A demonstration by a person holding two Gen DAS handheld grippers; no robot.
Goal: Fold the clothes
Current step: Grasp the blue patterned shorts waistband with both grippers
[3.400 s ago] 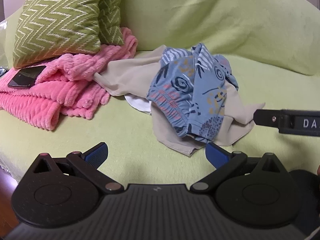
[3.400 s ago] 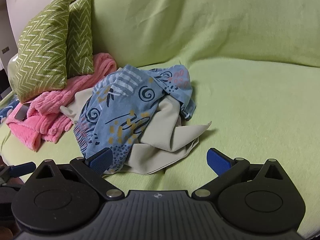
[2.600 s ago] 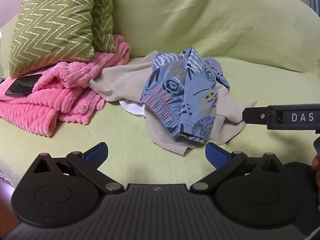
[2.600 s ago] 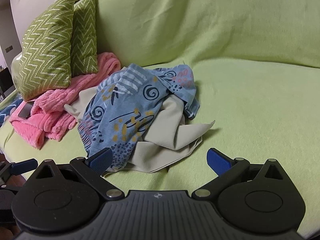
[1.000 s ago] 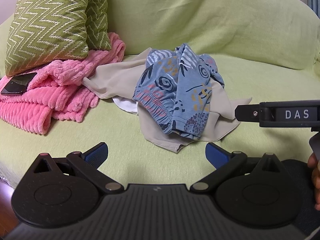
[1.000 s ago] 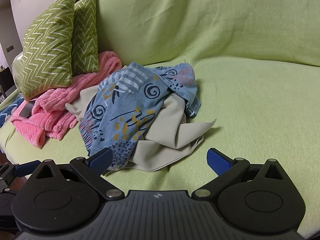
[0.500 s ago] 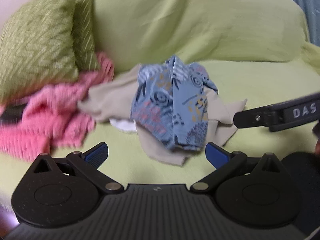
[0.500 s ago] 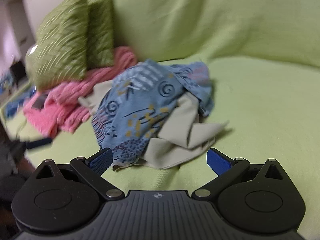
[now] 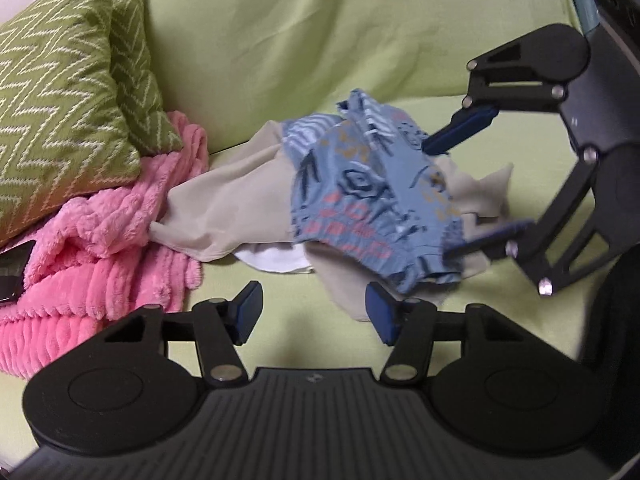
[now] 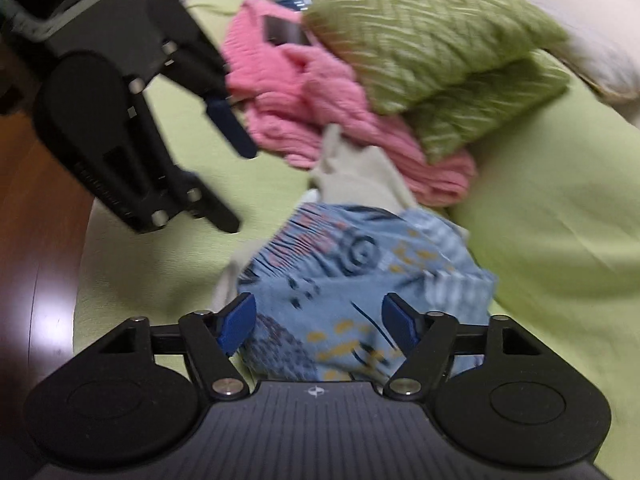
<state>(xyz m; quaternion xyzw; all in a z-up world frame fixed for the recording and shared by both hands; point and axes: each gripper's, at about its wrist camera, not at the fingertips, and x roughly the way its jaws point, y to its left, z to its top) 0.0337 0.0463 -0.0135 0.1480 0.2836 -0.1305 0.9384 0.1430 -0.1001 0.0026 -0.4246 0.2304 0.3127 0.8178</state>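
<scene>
On the sofa: the blue patterned garment (image 9: pixel 372 196) lies crumpled atop the beige cloth (image 9: pixel 224 204), beside the pink blanket (image 9: pixel 100 248)
Change: your right gripper (image 9: pixel 468 184), earlier off at the side, has swung in and now straddles the garment, fingers spread, gripping nothing
Left gripper (image 9: pixel 312 312): spread too, just short of the pile, empty
Surroundings: zigzag cushions (image 9: pixel 68 80) rest on the blanket; a phone (image 9: pixel 14 272) lies on it
Writing: the "DAS" lettering you saw earlier is out of view; nothing is readable now

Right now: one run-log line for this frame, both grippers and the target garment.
left gripper: open, short of pile | right gripper: open, straddling blue patterned shorts, not closed | shorts: crumpled on beige garment | fold: not begun
</scene>
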